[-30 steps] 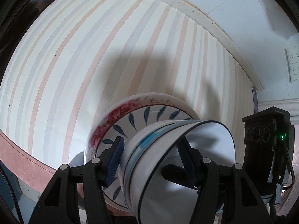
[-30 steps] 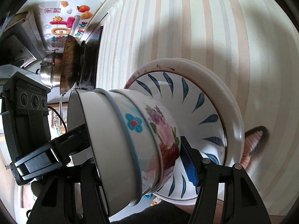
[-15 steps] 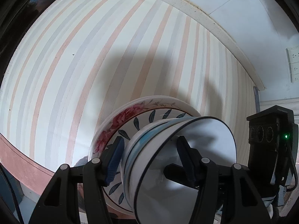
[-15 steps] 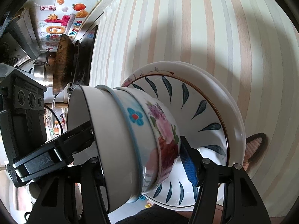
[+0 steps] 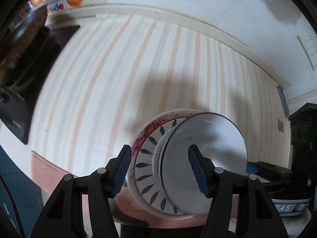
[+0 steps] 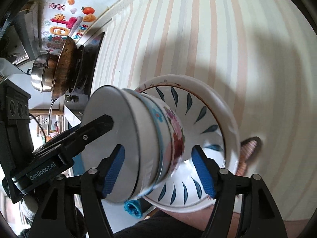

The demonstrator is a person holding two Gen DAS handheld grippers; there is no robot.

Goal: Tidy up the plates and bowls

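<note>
A stack of nested bowls [image 6: 150, 136] rests on stacked plates [image 6: 200, 107], the top plate painted with blue leaves, the lower with pink flowers. Both are held tilted off the striped tablecloth [image 6: 198, 39]. My right gripper [image 6: 158, 170] spans the bowls and plate, jaws wide; its fingertips [image 6: 202, 170] stand by the plate. My left gripper [image 5: 160, 172] straddles the stack too: one finger behind the plates, the other inside the top bowl [image 5: 208, 154]. The left gripper's body shows in the right wrist view [image 6: 59, 148].
A stove with a wok [image 6: 65, 67] and a steel pot [image 6: 41, 73] stands at the tablecloth's far end. A white wall with fruit stickers [image 6: 67, 21] is behind it. The table's front edge [image 5: 45, 164] lies close to me.
Both grippers with the stack have swung and lifted away from the cloth; the stove and stickers have come into the left wrist view. The stack looks farther from both cameras.
</note>
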